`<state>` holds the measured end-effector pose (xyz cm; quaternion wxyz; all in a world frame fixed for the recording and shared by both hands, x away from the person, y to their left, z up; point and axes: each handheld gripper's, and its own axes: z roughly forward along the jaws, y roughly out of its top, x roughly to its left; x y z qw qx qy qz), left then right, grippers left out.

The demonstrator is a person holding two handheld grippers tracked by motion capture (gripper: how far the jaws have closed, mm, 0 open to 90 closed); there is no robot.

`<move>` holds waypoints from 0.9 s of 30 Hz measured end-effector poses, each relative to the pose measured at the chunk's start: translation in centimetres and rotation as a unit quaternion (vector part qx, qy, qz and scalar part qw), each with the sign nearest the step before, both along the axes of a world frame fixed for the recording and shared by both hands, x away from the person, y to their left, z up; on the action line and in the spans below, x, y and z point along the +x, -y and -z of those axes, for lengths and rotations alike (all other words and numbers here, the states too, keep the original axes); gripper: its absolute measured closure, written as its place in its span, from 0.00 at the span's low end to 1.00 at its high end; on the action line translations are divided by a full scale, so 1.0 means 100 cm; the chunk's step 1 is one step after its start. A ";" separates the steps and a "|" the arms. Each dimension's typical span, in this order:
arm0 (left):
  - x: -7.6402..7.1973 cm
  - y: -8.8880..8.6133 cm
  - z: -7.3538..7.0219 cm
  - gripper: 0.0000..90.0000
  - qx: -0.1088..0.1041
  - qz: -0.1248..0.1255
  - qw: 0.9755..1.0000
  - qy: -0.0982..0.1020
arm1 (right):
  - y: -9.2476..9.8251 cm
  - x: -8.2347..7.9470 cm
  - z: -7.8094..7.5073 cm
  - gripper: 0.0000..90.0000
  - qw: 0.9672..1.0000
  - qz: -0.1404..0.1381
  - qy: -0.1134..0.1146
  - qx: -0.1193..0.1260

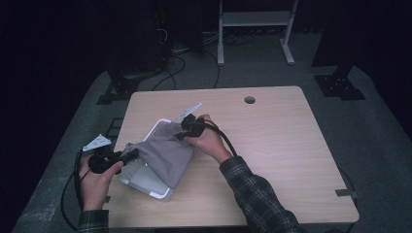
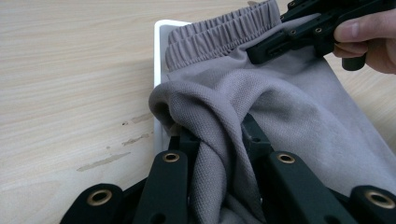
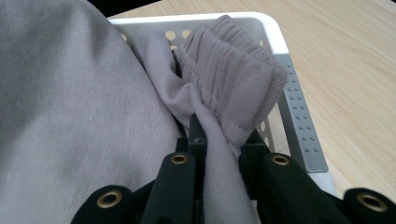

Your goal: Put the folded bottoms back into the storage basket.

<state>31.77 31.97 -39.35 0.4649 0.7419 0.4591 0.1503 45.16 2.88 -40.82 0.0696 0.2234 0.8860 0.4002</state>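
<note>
A grey-brown garment (image 1: 163,153) with an elastic waistband (image 2: 219,35) is stretched over a white perforated basket (image 1: 148,187) at the table's near left. My left gripper (image 1: 131,154) is shut on a bunched fold of the cloth (image 2: 205,121) at the garment's left end. My right gripper (image 1: 183,130) is shut on the waistband (image 3: 233,88) at the far end, above the basket's corner (image 3: 275,32). The right gripper (image 2: 299,37) and its hand appear at the top right of the left gripper view.
The wooden table (image 1: 272,145) has a round cable hole (image 1: 249,100) near its far edge. A metal stand (image 1: 255,29) and cables lie on the floor beyond. Scuff marks (image 2: 116,144) mark the table beside the basket.
</note>
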 end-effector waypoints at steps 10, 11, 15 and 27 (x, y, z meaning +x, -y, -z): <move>0.000 0.000 0.001 0.72 0.022 0.015 1.000 0.008 | -0.004 0.001 0.004 0.76 1.000 0.005 -0.002 -0.006; 0.000 0.001 0.001 0.71 0.025 0.016 1.000 0.008 | -0.003 0.001 0.004 0.75 1.000 0.003 0.002 -0.007; 0.000 0.003 -0.001 0.62 0.028 0.021 0.999 0.012 | -0.002 0.000 0.001 0.71 1.000 0.010 0.003 0.001; -0.006 0.012 -0.020 0.49 0.023 0.042 0.998 0.039 | 0.015 -0.004 -0.015 0.71 0.999 0.010 0.016 0.027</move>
